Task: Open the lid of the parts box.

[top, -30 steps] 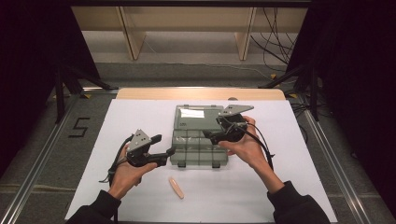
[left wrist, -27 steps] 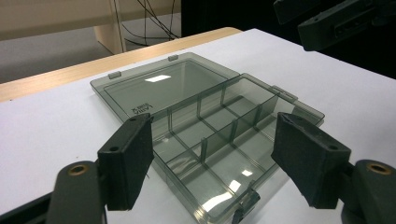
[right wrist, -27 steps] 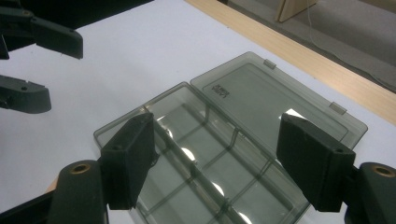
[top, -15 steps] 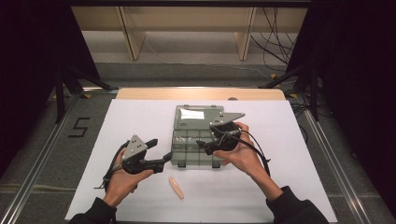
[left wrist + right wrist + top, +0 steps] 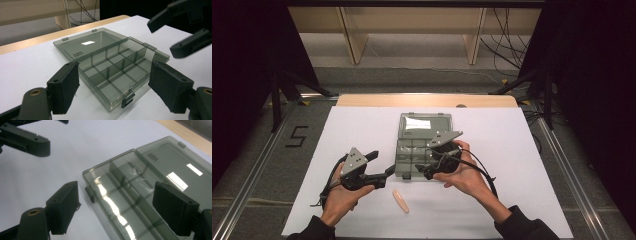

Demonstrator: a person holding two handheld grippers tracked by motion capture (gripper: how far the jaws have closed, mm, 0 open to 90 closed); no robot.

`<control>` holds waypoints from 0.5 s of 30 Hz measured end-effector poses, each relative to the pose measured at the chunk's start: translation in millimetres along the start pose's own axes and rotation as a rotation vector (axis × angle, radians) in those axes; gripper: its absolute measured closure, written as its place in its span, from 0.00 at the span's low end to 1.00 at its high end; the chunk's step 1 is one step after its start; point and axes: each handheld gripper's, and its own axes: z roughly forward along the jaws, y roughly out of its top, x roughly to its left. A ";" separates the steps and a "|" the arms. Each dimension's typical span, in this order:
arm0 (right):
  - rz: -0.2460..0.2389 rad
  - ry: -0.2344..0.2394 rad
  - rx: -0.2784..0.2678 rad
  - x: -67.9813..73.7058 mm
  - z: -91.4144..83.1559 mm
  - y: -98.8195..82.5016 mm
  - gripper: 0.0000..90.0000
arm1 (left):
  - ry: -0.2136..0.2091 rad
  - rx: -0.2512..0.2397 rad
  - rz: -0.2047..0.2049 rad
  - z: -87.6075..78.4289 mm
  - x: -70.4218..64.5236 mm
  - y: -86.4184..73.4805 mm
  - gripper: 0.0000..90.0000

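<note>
A clear grey compartment box lies open mid-table on white paper, lid flat behind its empty tray. Both grippers hover at its near edge, jaws just opened wide, nothing between them: left gripper at the front corner, right gripper over the tray. A small peach-coloured piece lies just nearer. Picking it up next probably needs a low, centred approach.

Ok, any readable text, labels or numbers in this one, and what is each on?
"5": dark numeral on the grey floor left of the white table.
Small moulded print on the smoky transparent plastic compartment box's open lid: too small and blurred to read.
</note>
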 end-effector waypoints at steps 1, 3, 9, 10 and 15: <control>-0.006 0.001 -0.003 2.3 2.3 -0.8 0.24 | 0.002 0.000 -0.001 -0.5 0.1 -0.2 0.25; -0.019 0.008 0.007 5.6 4.6 -1.5 0.24 | 0.003 -0.006 -0.001 -1.7 0.8 -0.6 0.25; -0.035 0.038 0.044 14.0 9.5 -3.3 0.24 | 0.016 -0.005 -0.008 -5.2 1.3 -1.6 0.24; -0.044 0.039 0.045 14.6 10.6 -4.0 0.24 | 0.016 -0.007 -0.011 -5.4 1.1 -1.7 0.24; -0.037 0.051 0.068 20.7 13.8 -6.0 0.25 | 0.018 -0.008 -0.023 -6.2 -0.9 -2.8 0.24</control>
